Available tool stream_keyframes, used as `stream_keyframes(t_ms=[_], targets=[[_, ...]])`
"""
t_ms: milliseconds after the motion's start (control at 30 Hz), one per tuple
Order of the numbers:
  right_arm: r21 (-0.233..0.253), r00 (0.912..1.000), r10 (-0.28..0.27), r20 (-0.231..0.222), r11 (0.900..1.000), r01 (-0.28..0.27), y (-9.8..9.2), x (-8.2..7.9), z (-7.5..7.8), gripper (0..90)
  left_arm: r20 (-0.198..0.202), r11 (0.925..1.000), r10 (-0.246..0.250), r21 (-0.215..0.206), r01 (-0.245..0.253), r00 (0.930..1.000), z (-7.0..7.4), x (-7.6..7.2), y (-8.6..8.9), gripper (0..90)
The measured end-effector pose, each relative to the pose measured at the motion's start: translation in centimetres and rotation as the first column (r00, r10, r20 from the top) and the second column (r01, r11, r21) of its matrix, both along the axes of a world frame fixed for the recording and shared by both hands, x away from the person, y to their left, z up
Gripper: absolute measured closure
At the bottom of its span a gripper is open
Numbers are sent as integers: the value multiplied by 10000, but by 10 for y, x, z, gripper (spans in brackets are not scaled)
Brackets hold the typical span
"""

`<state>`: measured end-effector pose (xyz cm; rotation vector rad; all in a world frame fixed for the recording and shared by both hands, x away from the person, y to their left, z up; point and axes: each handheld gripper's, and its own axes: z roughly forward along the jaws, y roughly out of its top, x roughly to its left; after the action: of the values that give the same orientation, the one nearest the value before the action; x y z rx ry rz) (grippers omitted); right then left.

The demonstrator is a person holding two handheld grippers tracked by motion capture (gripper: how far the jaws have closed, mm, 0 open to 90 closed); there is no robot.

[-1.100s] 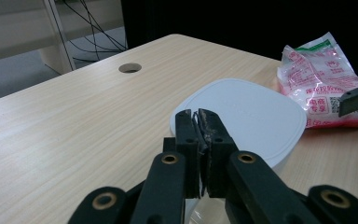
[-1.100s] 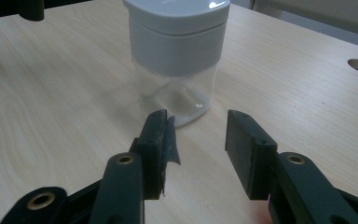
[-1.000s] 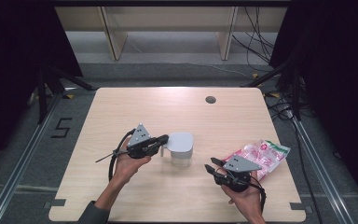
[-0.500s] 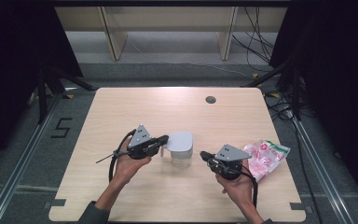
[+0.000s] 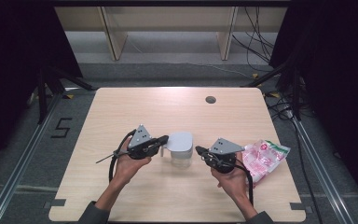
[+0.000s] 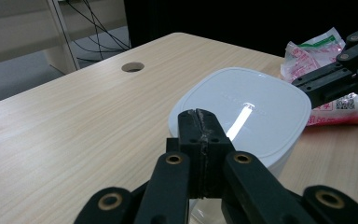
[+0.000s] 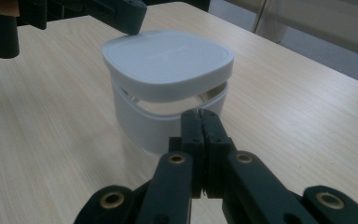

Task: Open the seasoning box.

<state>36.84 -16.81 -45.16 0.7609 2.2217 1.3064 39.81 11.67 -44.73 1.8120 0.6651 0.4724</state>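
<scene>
A clear container [image 5: 181, 157] with a white square lid [image 5: 181, 141] stands near the middle of the table. My left gripper [image 5: 164, 138] is shut and empty, its tips at the lid's left edge. In the left gripper view the shut jaws [image 6: 200, 117] sit just before the lid [image 6: 247, 105]. My right gripper [image 5: 198, 150] is also shut and empty, pointing at the container's right side from a short gap. Its own view has the tips [image 7: 199, 115] low in front of the container wall [image 7: 142, 122] and the lid [image 7: 168, 58].
A pink and white snack bag [image 5: 264, 156] lies on the table right of my right hand, also in the left gripper view [image 6: 317, 51]. A round cable hole [image 5: 210, 99] sits near the far edge. Shelf legs [image 5: 114, 35] stand beyond the table.
My right gripper has moved left, away from the snack bag and up to the container's right side. The left gripper and container have stayed put.
</scene>
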Motion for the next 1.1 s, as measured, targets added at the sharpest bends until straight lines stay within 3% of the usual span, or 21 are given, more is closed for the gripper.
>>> stream_keyframes(t_ms=[333, 567, 667, 700, 933, 1100], targets=[[-176, 9995, 115, -290, 9998, -120, 5, 3, 0, 900, 41, 10000, 62, -2, -62, 10000, 0, 0, 1, 891], [-251, 9998, 169, -129, 9995, -173, 8, 5, 0, 900, 11, 10000, 80, 1, -80, 10000, 0, 0, 1, 890], [-146, 9990, 71, -446, 9999, -78, 10, 4, -1, 900, 16, 10000, 83, -15, -83, 10000, 0, 0, 1, 890], [-181, 9998, 116, -174, 9998, -119, 9, 5, 0, 900, 55, 10000, 82, 29, -83, 10000, 0, 0, 1, 891], [-212, 9996, 277, -21, 9994, -277, 12, 5, 6, 900, 46, 9999, 123, 32, -123, 9999, -1, 1, 2, 881], [-273, 9998, 213, 23, 9994, -212, 15, 5, 9, 900, 39, 9998, 190, -89, -190, 9998, 0, 0, 4, 815]])
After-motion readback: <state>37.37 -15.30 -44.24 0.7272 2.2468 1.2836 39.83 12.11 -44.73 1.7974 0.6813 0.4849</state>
